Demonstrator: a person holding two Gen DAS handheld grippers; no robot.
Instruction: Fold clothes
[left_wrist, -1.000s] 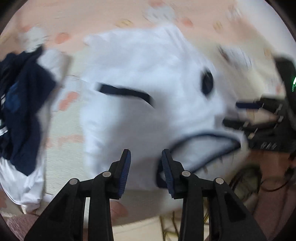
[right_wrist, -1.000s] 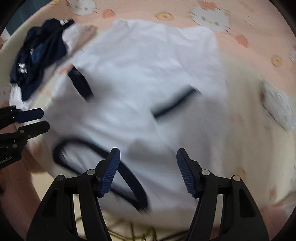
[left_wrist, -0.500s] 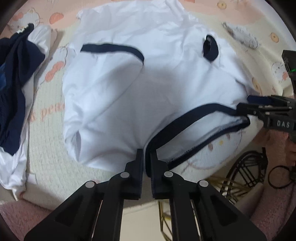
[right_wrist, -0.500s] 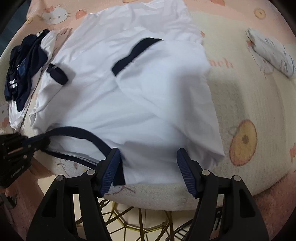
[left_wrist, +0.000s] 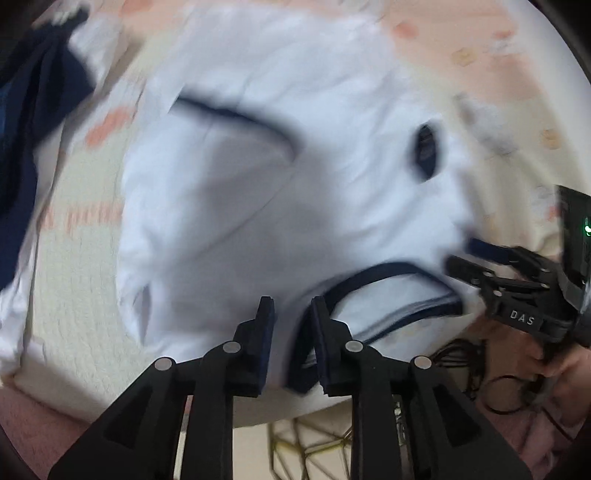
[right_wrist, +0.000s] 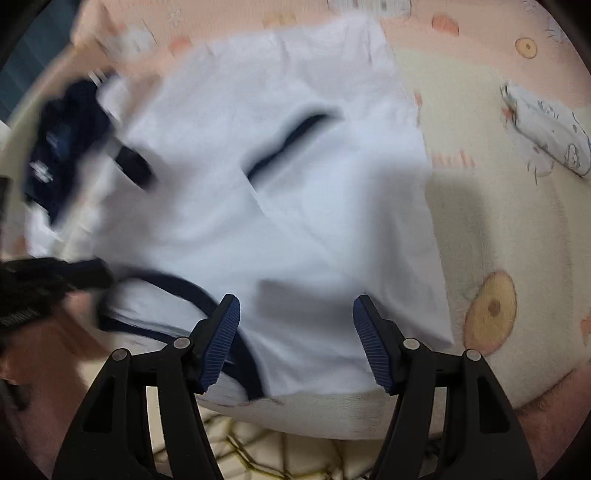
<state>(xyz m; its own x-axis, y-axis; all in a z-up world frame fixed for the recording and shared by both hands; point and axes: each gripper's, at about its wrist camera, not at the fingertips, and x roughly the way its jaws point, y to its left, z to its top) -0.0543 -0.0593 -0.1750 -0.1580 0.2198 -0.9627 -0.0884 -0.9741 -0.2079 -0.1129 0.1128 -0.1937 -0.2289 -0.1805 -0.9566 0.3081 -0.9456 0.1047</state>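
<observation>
A white shirt (left_wrist: 277, 184) with navy trim lies spread on a bed, blurred by motion in both views. Its navy collar (left_wrist: 388, 273) curls at the near edge. My left gripper (left_wrist: 291, 306) stands over that edge with its jaws a little apart, and the collar band runs just beside the right finger. My right gripper (right_wrist: 297, 306) is wide open above the white shirt (right_wrist: 295, 184), close to the near hem, with the collar (right_wrist: 177, 284) to its left. Each gripper shows at the side of the other's view.
A heap of navy and white clothes (left_wrist: 22, 129) lies at the far left (right_wrist: 62, 147). The bed has a cream and pink cartoon blanket (right_wrist: 498, 240). Below its near edge sit a gold wire basket (left_wrist: 314, 443) and black cables (left_wrist: 480, 369).
My left gripper, shut at the collar half a second ago, has opened a little. The right gripper stays wide open. Both views have shifted and blurred.
</observation>
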